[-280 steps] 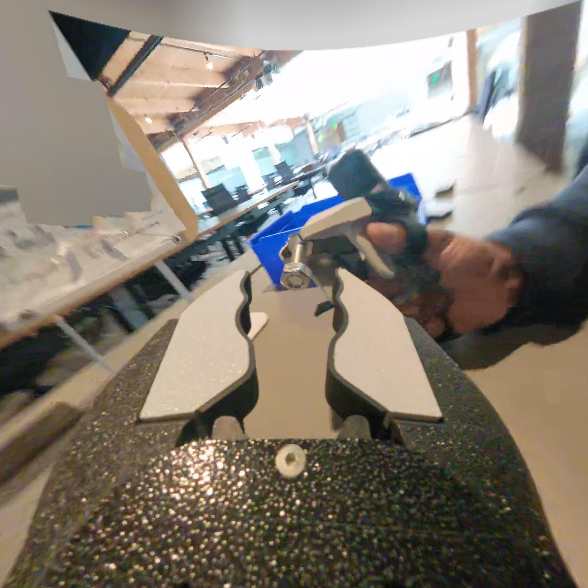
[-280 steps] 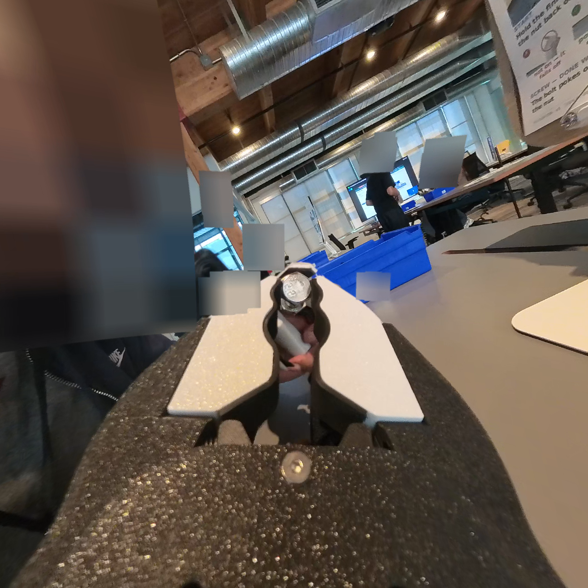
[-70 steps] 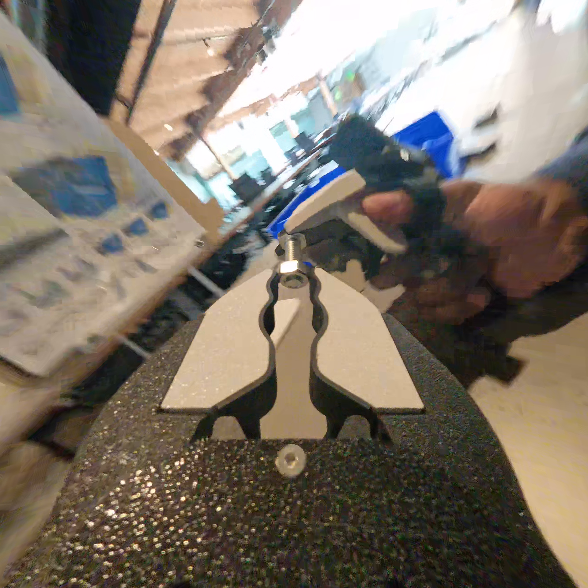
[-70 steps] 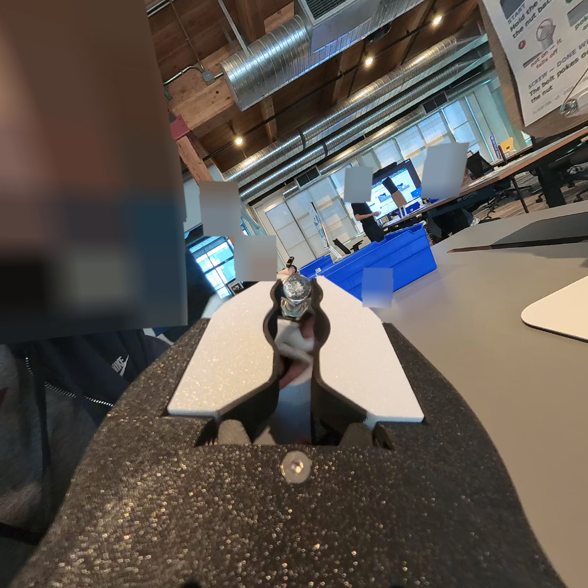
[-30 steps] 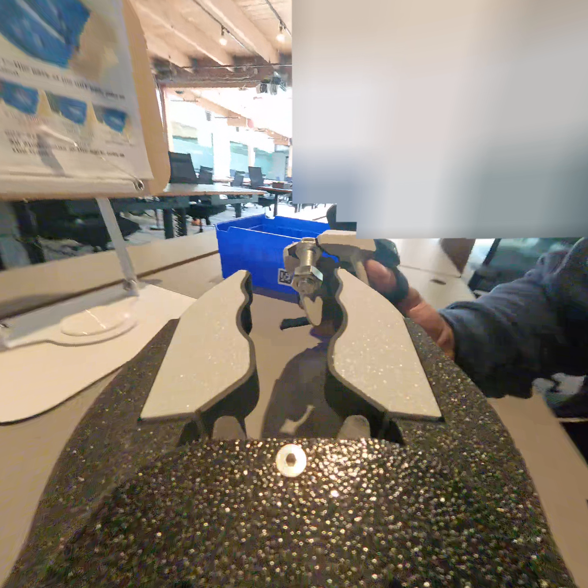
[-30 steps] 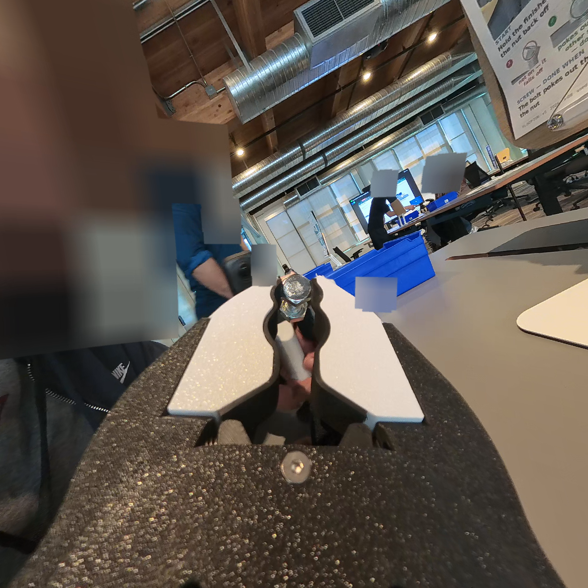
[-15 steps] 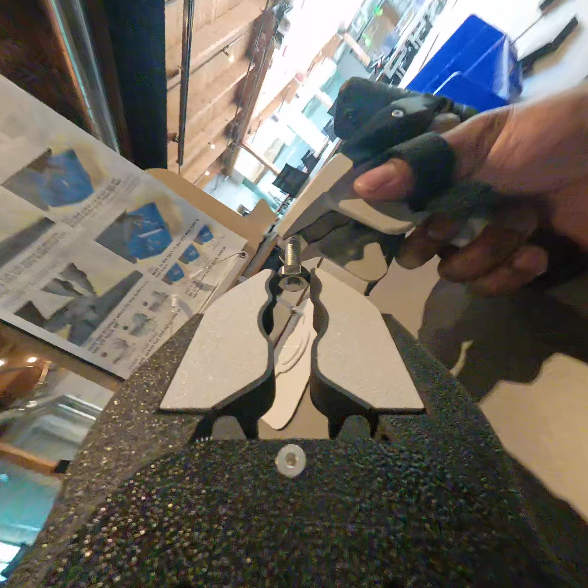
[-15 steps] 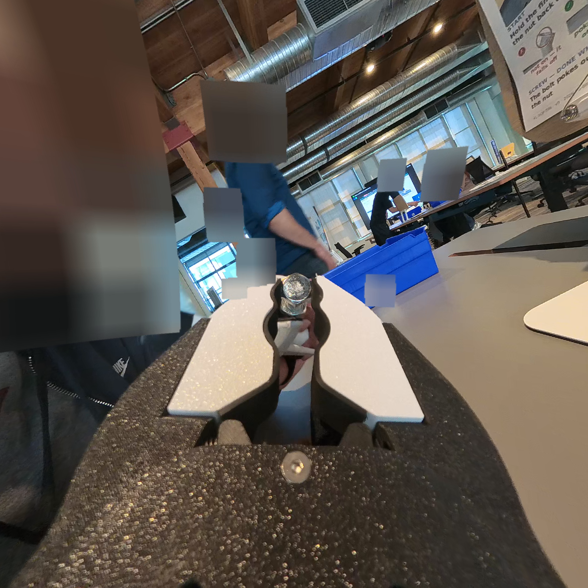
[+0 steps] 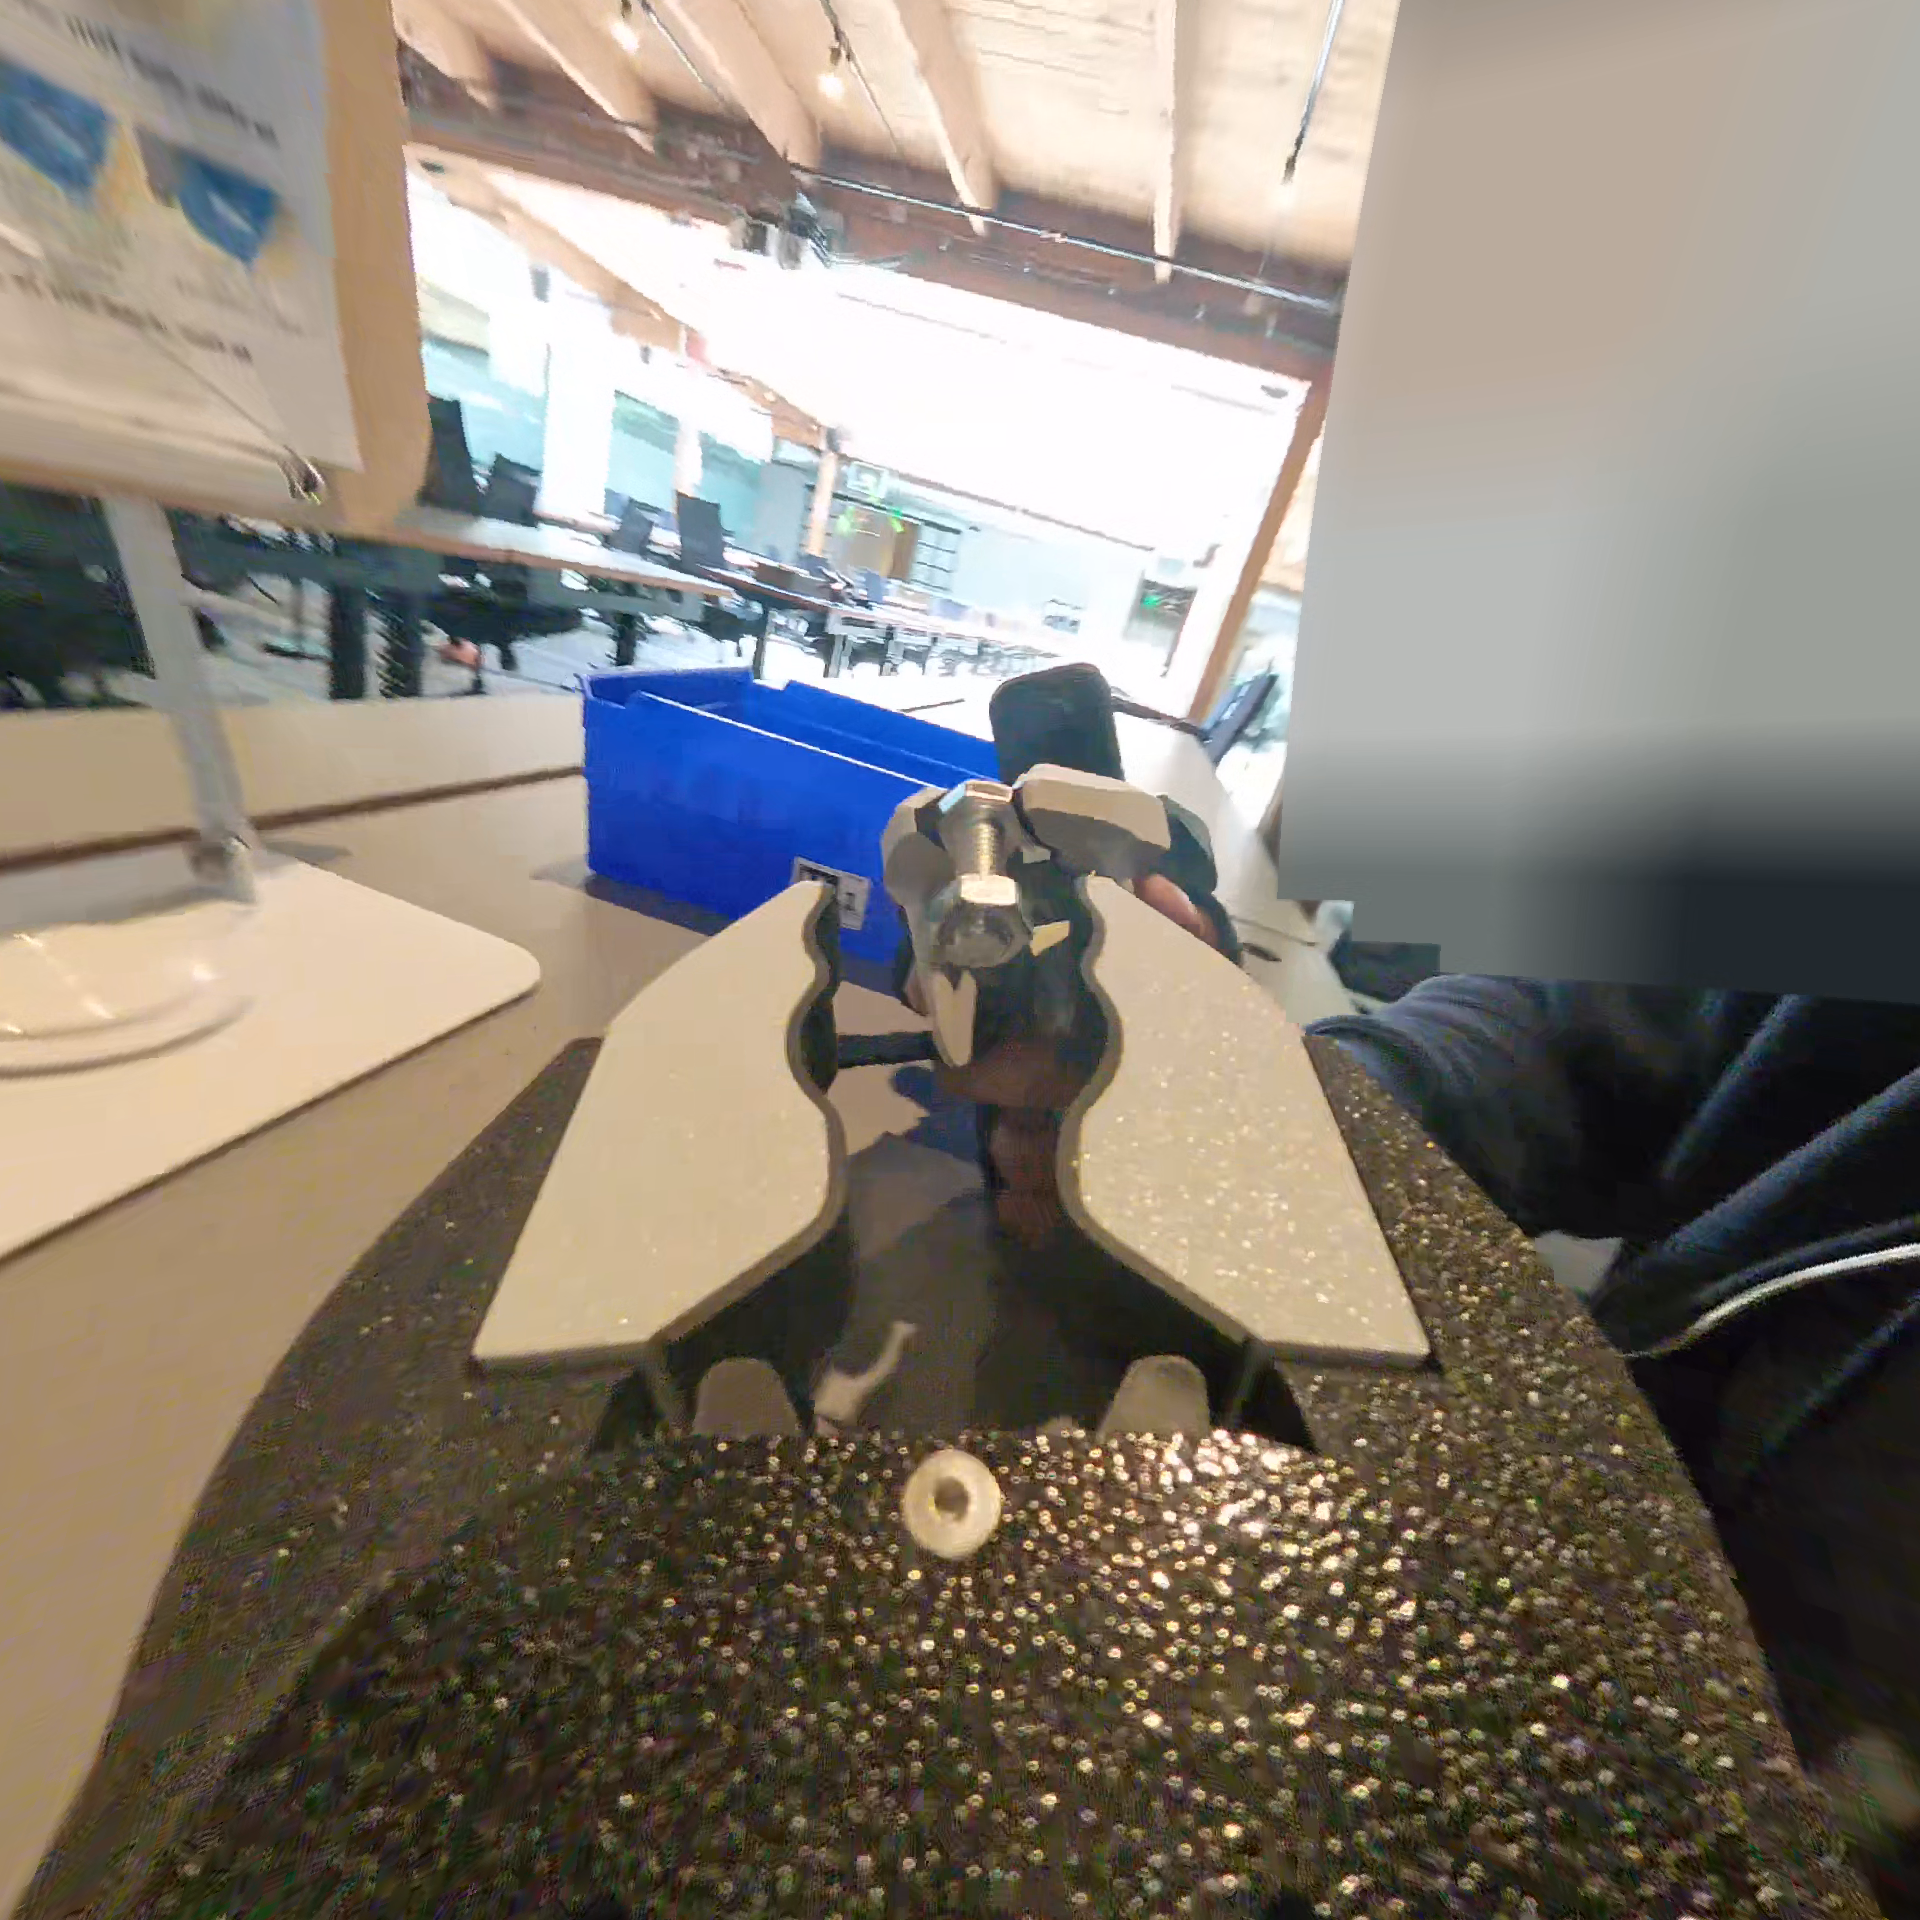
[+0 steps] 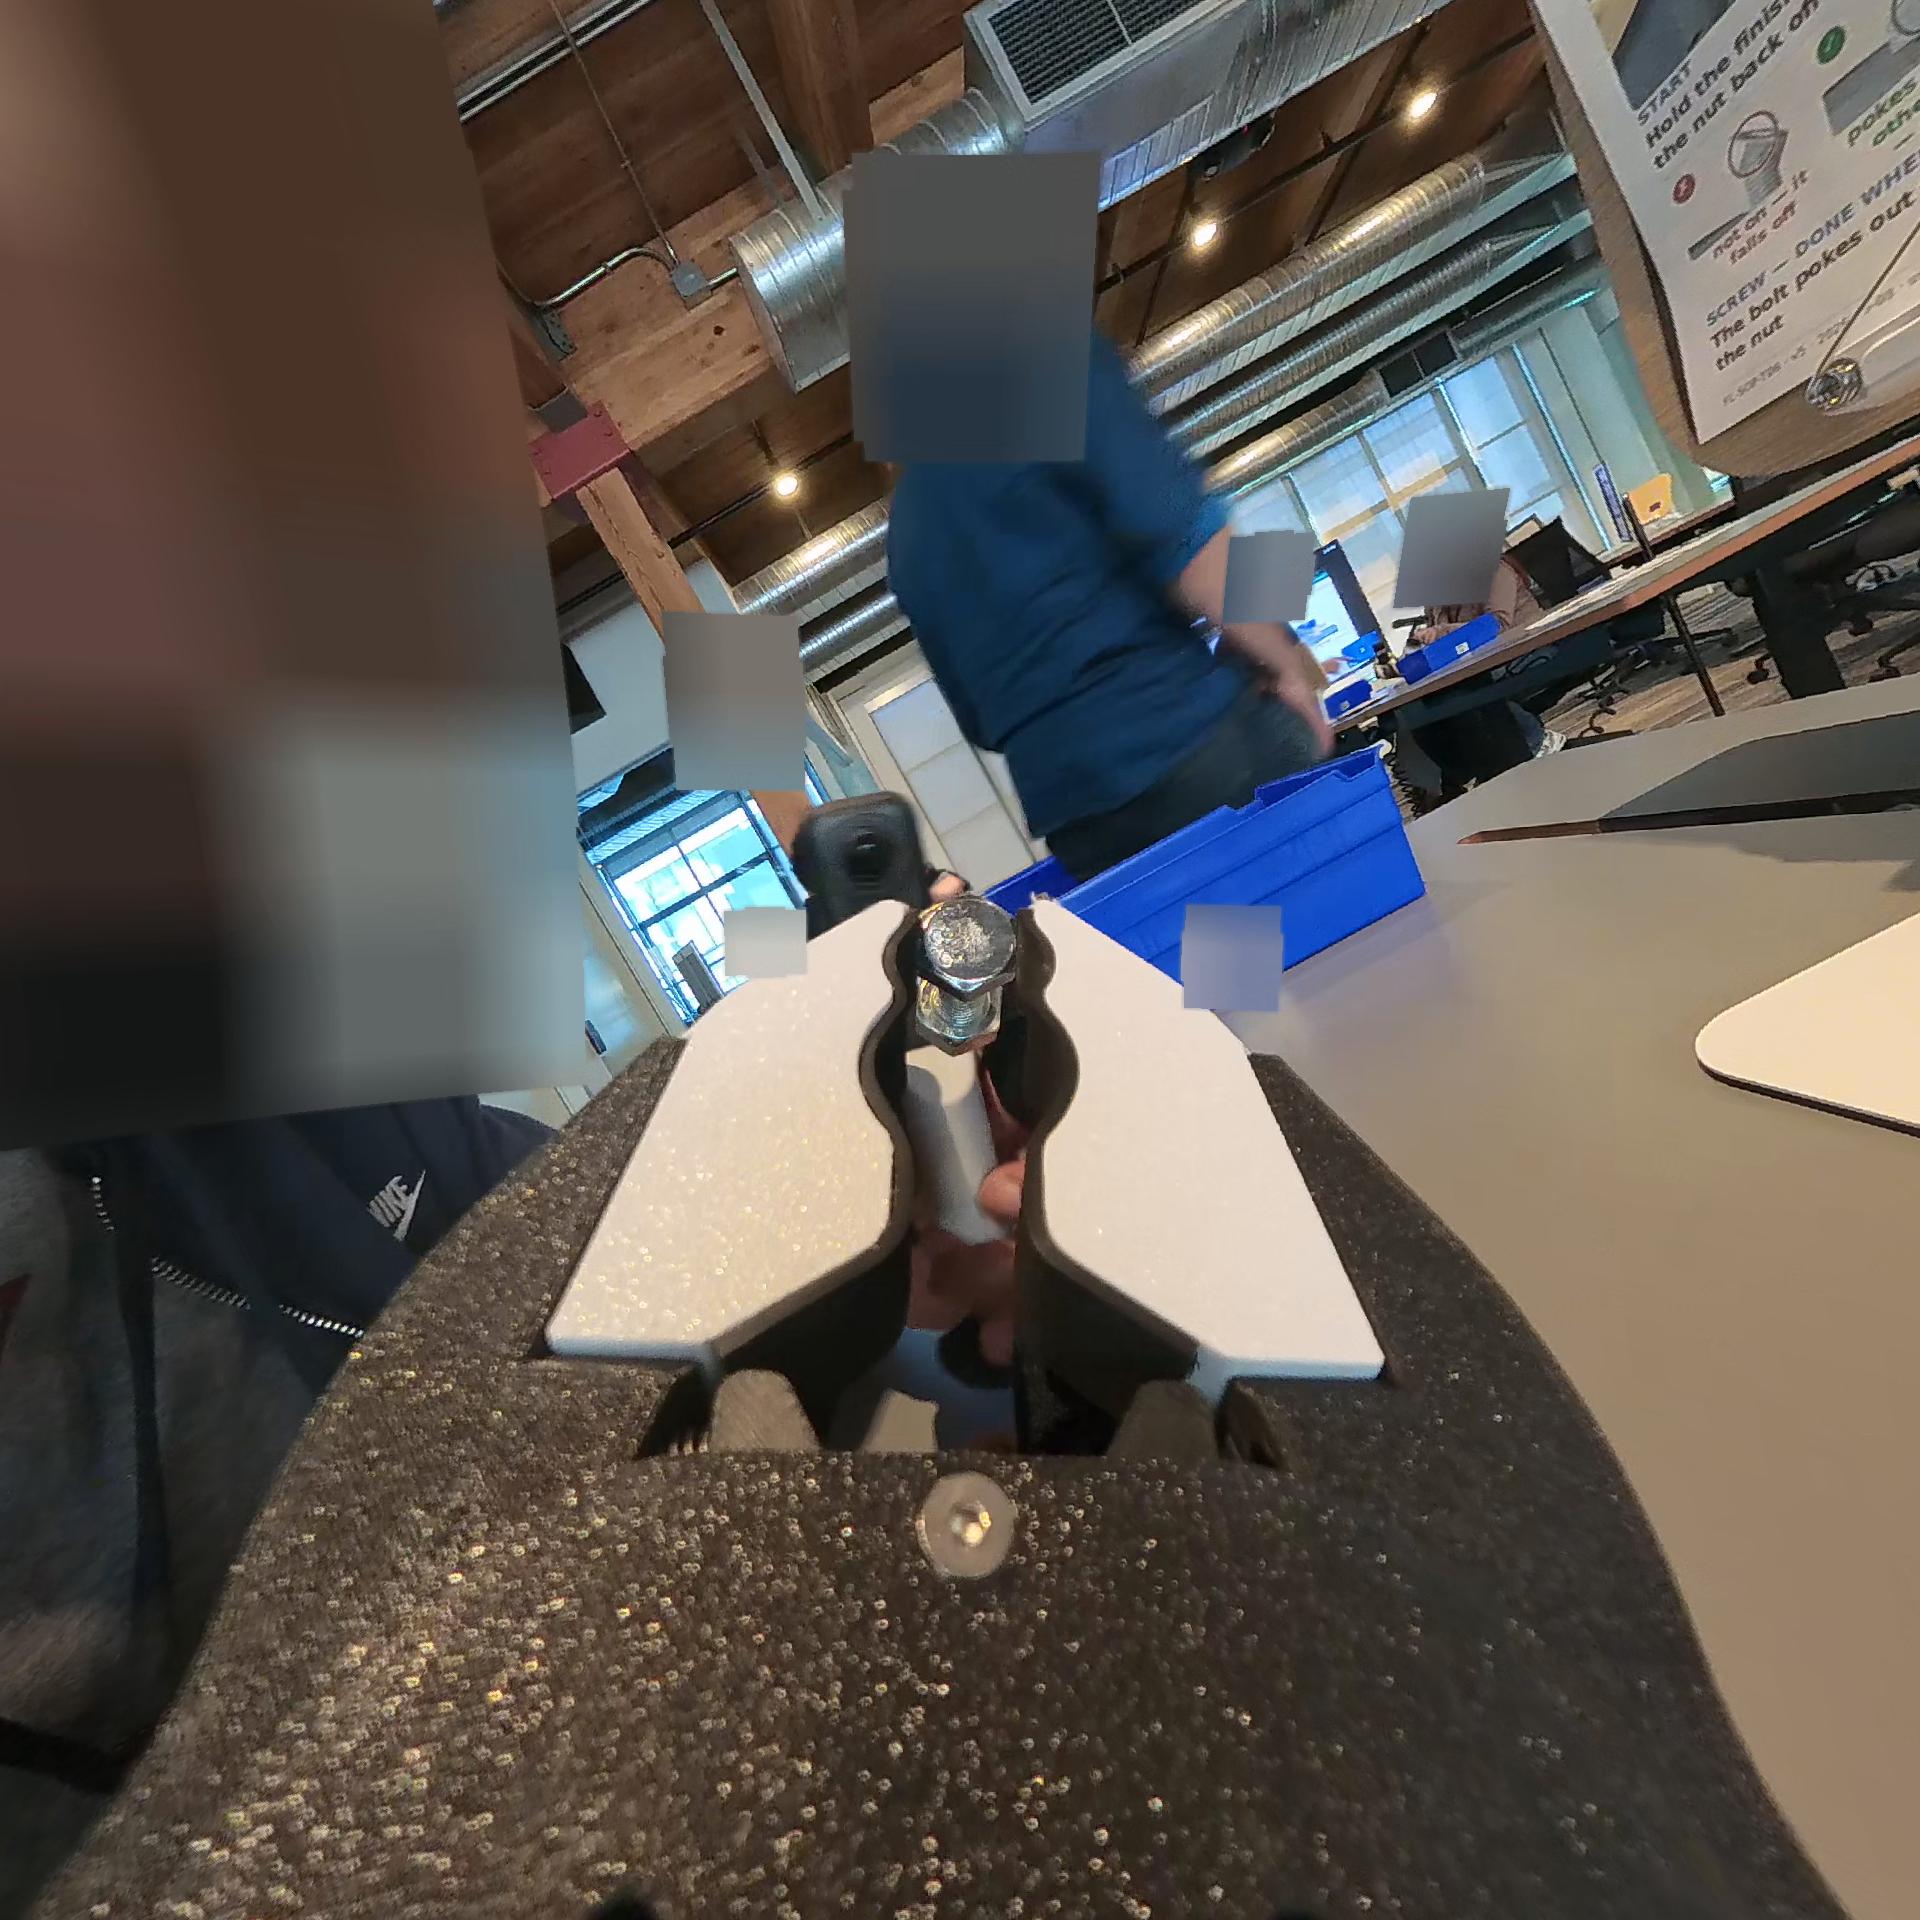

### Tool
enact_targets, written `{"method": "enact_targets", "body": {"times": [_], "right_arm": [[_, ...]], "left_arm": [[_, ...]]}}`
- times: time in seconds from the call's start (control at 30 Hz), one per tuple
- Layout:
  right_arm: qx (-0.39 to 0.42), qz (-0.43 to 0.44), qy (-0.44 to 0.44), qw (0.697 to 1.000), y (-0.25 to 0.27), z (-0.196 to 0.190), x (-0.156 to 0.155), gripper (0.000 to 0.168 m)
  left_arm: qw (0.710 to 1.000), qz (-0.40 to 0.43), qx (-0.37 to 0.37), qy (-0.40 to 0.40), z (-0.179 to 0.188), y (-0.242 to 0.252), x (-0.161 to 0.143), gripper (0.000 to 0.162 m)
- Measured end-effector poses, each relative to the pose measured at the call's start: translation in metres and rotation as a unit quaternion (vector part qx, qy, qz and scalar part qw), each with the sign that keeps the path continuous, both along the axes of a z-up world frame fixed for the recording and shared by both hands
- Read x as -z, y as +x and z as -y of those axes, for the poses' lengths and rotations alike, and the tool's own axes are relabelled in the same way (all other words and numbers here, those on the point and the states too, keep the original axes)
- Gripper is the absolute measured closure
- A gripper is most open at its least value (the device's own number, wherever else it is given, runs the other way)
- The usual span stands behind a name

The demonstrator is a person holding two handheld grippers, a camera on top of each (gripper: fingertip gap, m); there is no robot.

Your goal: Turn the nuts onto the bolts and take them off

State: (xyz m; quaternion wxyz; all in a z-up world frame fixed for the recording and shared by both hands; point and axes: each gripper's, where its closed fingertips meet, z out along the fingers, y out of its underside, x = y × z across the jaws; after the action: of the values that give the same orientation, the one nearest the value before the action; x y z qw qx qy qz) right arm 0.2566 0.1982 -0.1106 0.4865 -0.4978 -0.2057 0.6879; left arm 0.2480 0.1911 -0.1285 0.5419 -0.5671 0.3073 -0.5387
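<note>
While right claw (image 10: pixel 961 935) pinches the bolt (image 10: pixel 964 940), left claw (image 9: pixel 961 935) gapes around its nut (image 9: pixel 975 921).

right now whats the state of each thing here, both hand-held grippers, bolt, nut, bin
left hand-held gripper: open, holding nothing, lined up with the nut
right hand-held gripper: shut on the bolt's head
bolt: held in the air, threaded end pointing toward the left gripper
nut: threaded on the bolt, near its free end
blue bin: open-topped, resting on the table, contents hidden
</note>
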Motion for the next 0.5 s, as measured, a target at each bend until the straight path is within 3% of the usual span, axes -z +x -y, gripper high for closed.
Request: {"method": "enact_targets", "body": {"times": [0.17,0.27,0.33,0.43,0.5], "right_arm": [[0.000,0.006,0.006,1.000,-0.0014,0.0016,-0.0002,0.152],[0.001,0.011,0.011,1.000,-0.0029,0.0026,0.0001,0.152],[0.001,0.013,0.013,1.000,-0.0030,0.0028,0.0002,0.152],[0.002,0.014,0.013,1.000,-0.0034,0.0028,0.0004,0.152],[0.002,0.013,0.012,1.000,-0.0032,0.0028,0.0003,0.152]], "left_arm": [[0.995,0.029,0.053,-0.082,0.0047,0.0070,0.0045,0.125],[0.989,0.050,0.080,-0.117,0.0074,0.0077,0.0043,0.142],[0.987,0.053,0.088,-0.123,0.0088,0.0081,0.0040,0.145],[0.996,0.022,0.052,-0.066,0.0069,0.0071,0.0044,0.145],[0.999,-0.033,-0.004,0.028,0.0048,0.0067,0.0054,0.145]]}}
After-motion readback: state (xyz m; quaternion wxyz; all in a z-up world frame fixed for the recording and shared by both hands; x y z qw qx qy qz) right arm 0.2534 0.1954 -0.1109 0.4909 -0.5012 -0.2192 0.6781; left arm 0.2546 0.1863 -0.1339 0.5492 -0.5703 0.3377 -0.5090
